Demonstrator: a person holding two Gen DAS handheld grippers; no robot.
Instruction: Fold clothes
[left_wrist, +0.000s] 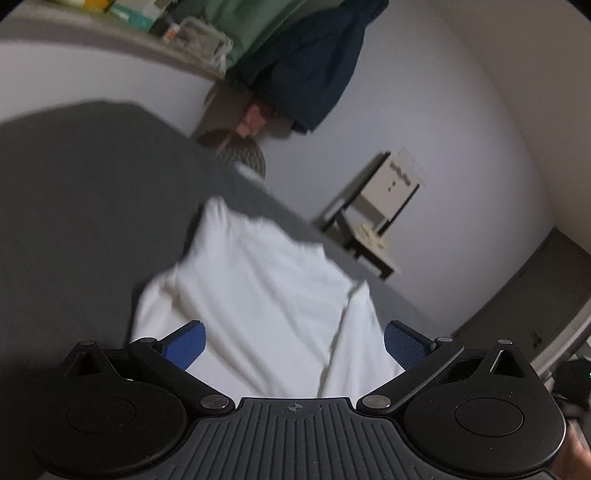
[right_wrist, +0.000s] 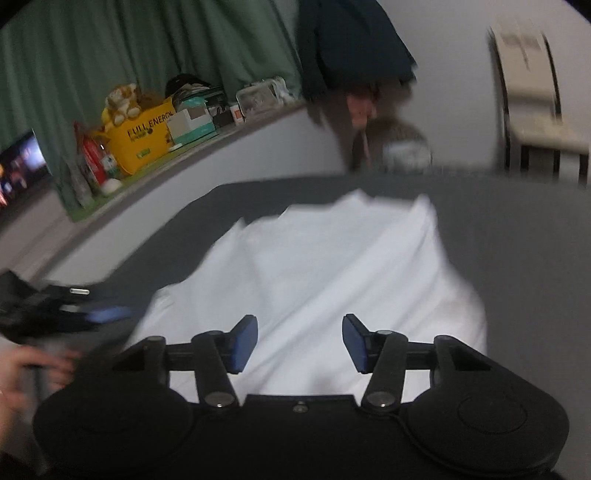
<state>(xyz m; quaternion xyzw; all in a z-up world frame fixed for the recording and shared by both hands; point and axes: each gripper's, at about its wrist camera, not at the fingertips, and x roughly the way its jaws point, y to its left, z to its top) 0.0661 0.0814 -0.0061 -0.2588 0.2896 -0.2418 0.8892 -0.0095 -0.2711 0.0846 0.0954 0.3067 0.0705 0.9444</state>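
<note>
One white cotton garment (left_wrist: 258, 295) lies crumpled on the dark grey flat surface (left_wrist: 92, 221), filling the lower middle of both views; in the right wrist view the same cloth (right_wrist: 314, 266) spreads from the centre down to the bottom of the frame. Your left gripper (left_wrist: 294, 343) hangs above it with its blue-padded fingers (left_wrist: 186, 345) spread as wide apart as they go, and nothing is pinched between them. Your right gripper (right_wrist: 299, 343) also stands apart, about halfway, with the cloth showing in the gap but neither pad pressing on it. At the left edge of the right wrist view you can see the left gripper (right_wrist: 74, 314) blurred, with your hand (right_wrist: 33, 369) below it. Beyond the cloth, at the top centre, a dark navy garment (left_wrist: 314, 62) hangs against the pale wall. A green curtain (right_wrist: 129, 48) fills the upper left of the right wrist view, with a yellow box printed with black letters (right_wrist: 147, 140) on the ledge beneath it. A small black-and-white cabinet (left_wrist: 384, 195) sits at the right in the left wrist view.
</note>
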